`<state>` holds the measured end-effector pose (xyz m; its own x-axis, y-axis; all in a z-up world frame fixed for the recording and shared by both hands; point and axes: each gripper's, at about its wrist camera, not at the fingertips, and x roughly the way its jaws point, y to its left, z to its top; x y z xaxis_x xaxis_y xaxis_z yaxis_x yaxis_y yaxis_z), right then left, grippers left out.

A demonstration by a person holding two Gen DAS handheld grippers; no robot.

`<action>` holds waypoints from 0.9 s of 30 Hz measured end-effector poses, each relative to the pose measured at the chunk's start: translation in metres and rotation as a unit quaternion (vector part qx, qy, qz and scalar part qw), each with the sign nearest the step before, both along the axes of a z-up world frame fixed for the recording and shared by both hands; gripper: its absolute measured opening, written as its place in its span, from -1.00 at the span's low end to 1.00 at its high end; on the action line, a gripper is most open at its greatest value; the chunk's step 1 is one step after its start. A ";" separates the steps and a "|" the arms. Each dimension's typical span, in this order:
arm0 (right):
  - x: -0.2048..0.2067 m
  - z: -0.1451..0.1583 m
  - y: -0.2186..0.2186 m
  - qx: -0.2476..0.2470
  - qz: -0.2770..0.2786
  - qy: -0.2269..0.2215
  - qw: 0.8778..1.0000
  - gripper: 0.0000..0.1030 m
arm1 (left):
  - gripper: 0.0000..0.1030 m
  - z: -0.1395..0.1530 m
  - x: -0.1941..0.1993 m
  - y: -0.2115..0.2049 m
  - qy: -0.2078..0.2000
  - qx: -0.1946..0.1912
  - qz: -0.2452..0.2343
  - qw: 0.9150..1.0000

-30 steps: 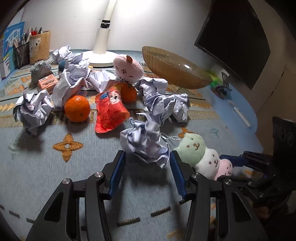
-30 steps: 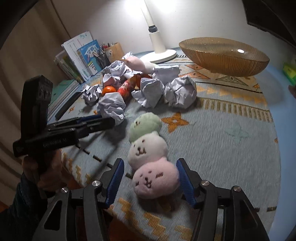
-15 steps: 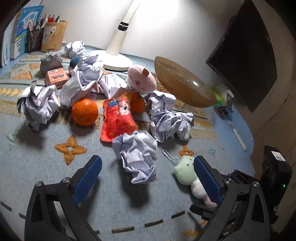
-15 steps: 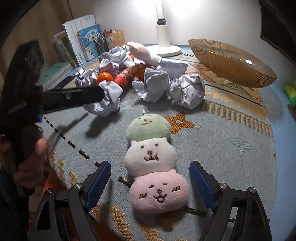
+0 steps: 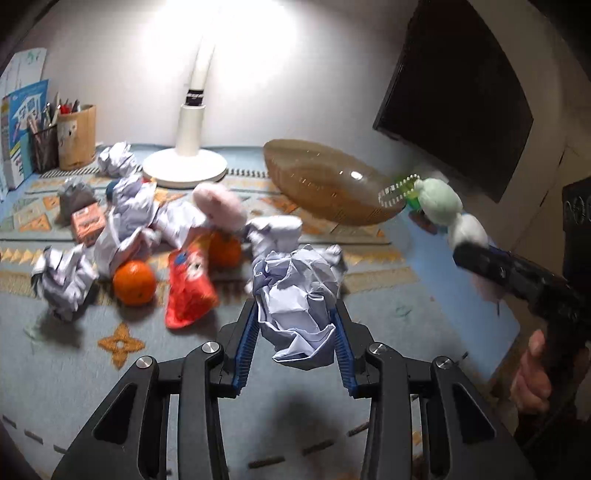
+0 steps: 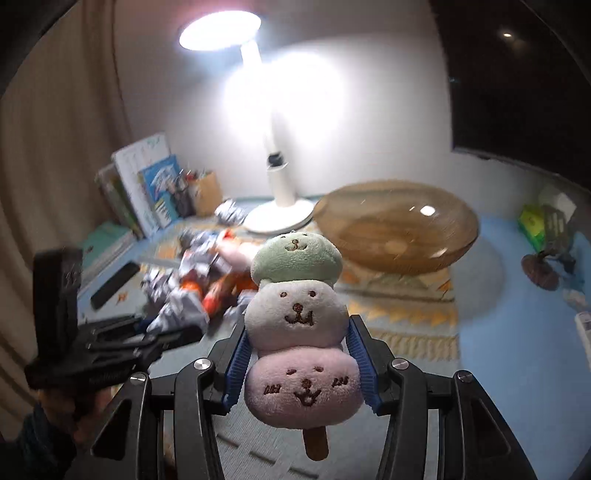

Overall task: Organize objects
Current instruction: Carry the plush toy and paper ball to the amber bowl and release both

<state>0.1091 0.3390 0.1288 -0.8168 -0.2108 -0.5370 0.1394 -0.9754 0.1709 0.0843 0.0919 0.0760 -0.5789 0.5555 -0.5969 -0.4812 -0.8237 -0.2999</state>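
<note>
Gripping a crumpled paper ball (image 5: pixel 299 295), the left claw (image 5: pixel 295 332) is held above the desk (image 5: pixel 74 369), in front of the amber bowl (image 5: pixel 325 184). A three-faced plush skewer (image 6: pixel 299 332) is clamped by the right claw (image 6: pixel 301 365), also raised off the desk, before the bowl (image 6: pixel 395 225). Oranges (image 5: pixel 133 282), a red packet (image 5: pixel 188 288) and more paper lie left of the bowl.

Motion blurs the paper clutter (image 6: pixel 192 284); the lamp head (image 6: pixel 219 26) glares white.
</note>
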 end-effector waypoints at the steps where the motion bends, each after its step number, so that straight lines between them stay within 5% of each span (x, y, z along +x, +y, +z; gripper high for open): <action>1: -0.011 0.010 0.010 -0.014 -0.018 0.009 1.000 -0.03 | -0.31 0.009 -0.008 0.010 0.004 0.008 -0.008 1.000; 5: -0.062 0.034 0.046 -0.075 -0.072 0.009 0.995 -0.01 | -0.28 0.045 -0.057 0.064 0.036 -0.005 -0.018 0.999; 8: -0.098 0.044 0.049 -0.057 -0.100 0.001 0.993 0.00 | -0.27 0.063 -0.099 0.097 0.041 0.012 -0.025 0.999; 10: -0.122 0.043 0.046 -0.036 -0.101 0.008 0.994 0.12 | -0.05 0.068 -0.124 0.115 0.045 0.020 -0.029 0.998; 11: -0.132 0.040 0.045 -0.010 -0.112 0.017 0.994 0.37 | 0.06 0.067 -0.137 0.121 0.046 0.012 -0.023 0.999; 12: -0.138 0.036 0.045 0.022 -0.133 0.026 0.991 0.64 | 0.47 0.064 -0.147 0.127 0.038 -0.004 -0.012 0.999; 13: -0.141 0.032 0.043 0.050 -0.151 0.037 0.986 0.72 | 0.56 0.060 -0.154 0.127 0.036 -0.010 -0.005 0.999; 19: -0.148 0.008 0.016 0.139 -0.159 0.102 0.972 0.93 | 0.61 0.051 -0.119 0.065 0.040 0.009 0.007 0.999; 22: -0.171 -0.009 -0.002 0.222 -0.185 0.137 0.947 0.94 | 1.00 0.052 -0.081 0.014 0.062 0.013 0.040 0.997; 27: -0.216 -0.042 -0.008 0.303 -0.190 0.113 0.927 0.92 | 0.99 0.024 -0.030 -0.068 0.032 0.014 0.112 0.993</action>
<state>-0.1071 0.3306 0.0865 -0.8763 0.3990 -0.2702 -0.2676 -0.8692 -0.4157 0.0539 0.0239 0.1000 -0.7263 0.4239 -0.5411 -0.3054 -0.9042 -0.2985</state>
